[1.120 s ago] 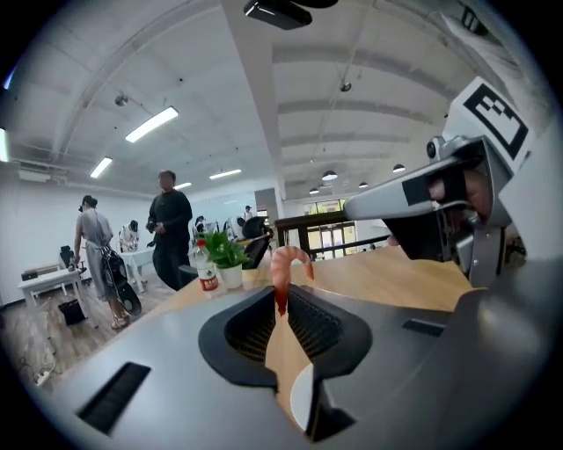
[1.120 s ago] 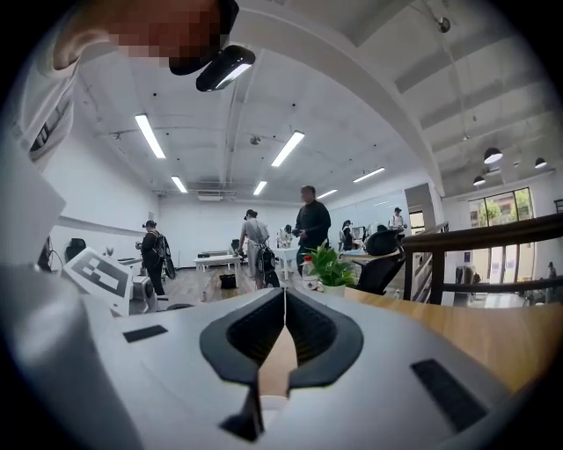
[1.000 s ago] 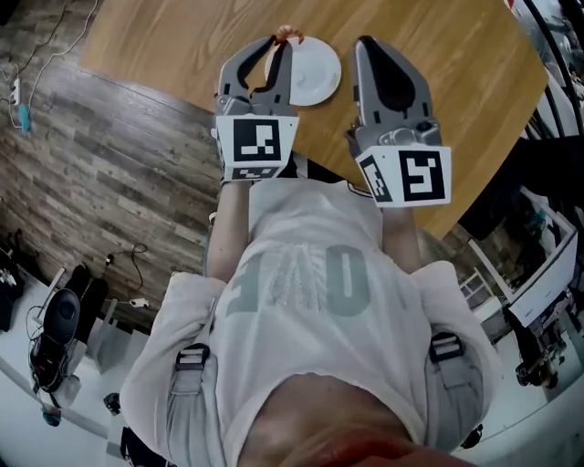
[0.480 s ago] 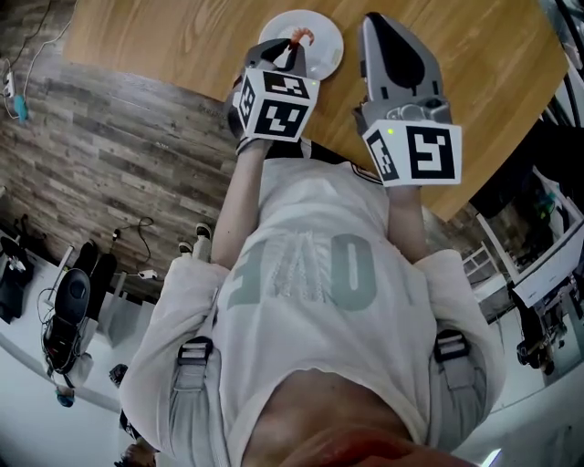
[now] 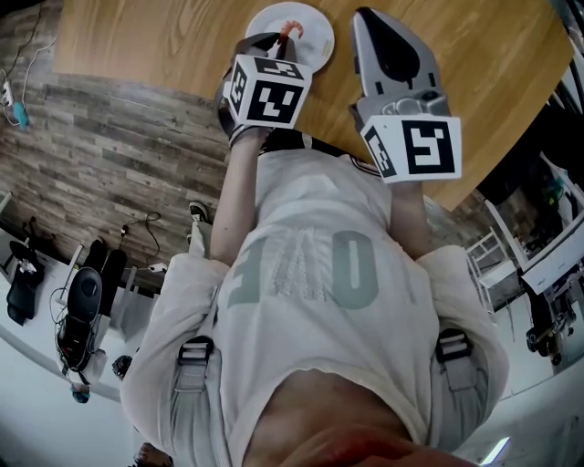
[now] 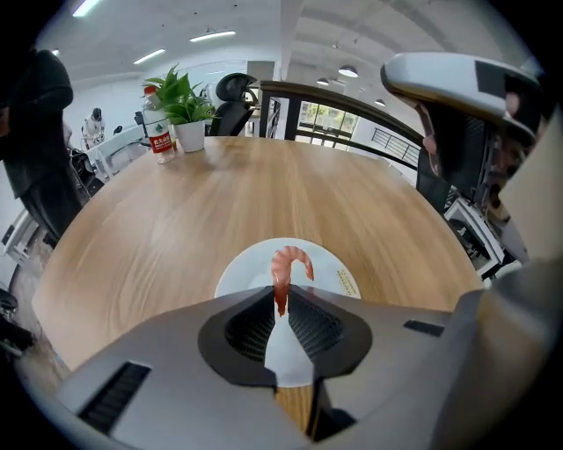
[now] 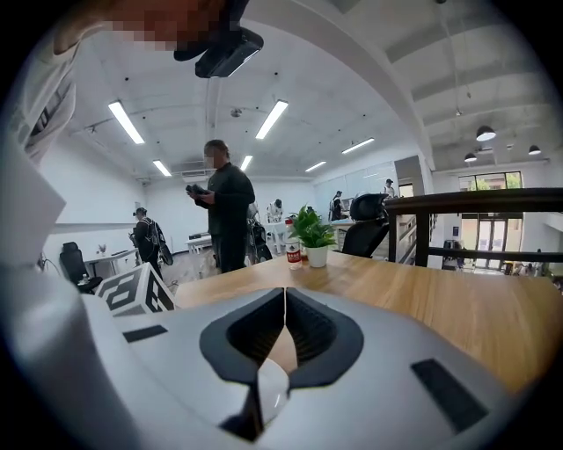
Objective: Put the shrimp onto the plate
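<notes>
Since one second ago, the left gripper (image 6: 281,294) is carrying the shrimp (image 6: 286,268) from the left edge of the plate (image 6: 242,272) to over its middle. Its fingers are closing on the thin tail end of the shrimp, and the curled body is sticking out in front of the tips. I cannot tell whether the shrimp is hanging above the plate or already touching it. The near part of the plate is hiding behind the fingers.

In the head view the marker cube is covering most of the left gripper (image 5: 281,41), so only the shrimp (image 5: 291,29) and a part of the plate (image 5: 317,25) are showing.

The right gripper (image 7: 284,294) is resting just beside the plate, at its right side, with its fingers pressing together on nothing.

Far across the wooden surface (image 6: 176,220) a potted plant (image 6: 185,110) and a bottle (image 6: 158,136) are standing close together, well apart from the plate. Behind the surface a person (image 7: 227,206) is standing.
</notes>
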